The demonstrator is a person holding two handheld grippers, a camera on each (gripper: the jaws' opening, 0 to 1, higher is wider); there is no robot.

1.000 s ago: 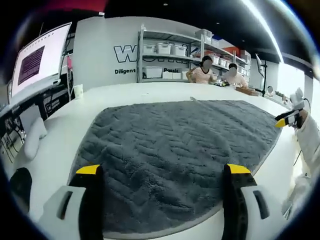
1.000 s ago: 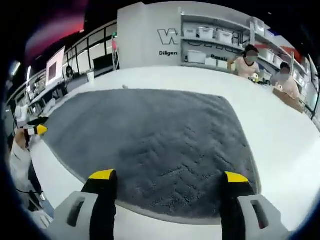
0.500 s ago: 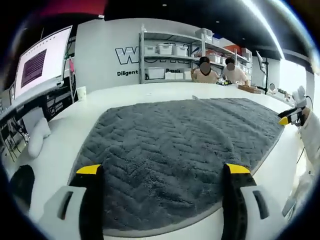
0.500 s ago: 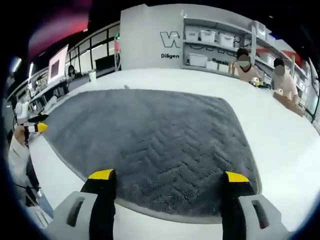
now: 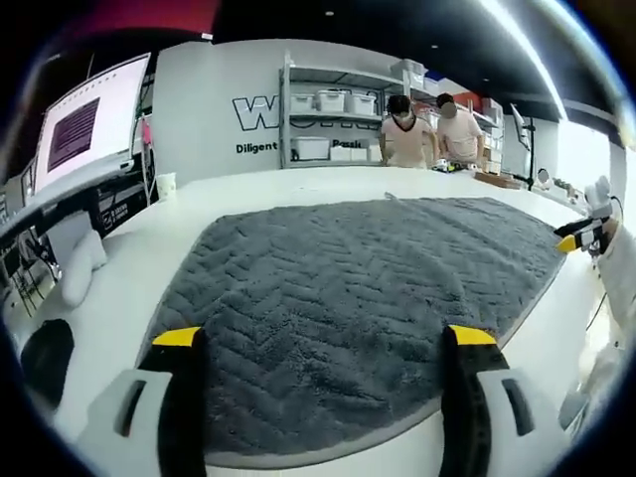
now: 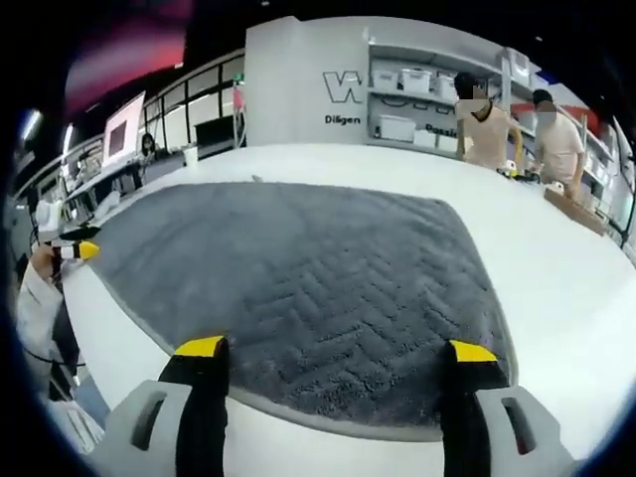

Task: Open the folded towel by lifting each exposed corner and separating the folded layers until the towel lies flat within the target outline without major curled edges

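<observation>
Gray towel lies flat just beyond the gaping left claw.

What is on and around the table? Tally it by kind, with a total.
Grey towel: 1
White table: 1
Grippers, left and right: 2
People by the shelves: 2
Total: 6

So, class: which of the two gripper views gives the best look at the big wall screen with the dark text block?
The left gripper view: the wall screen sits large at upper left, its dark text block plain. In the right gripper view the same screen is small and far off beyond the grey towel, its contents unreadable.
</observation>
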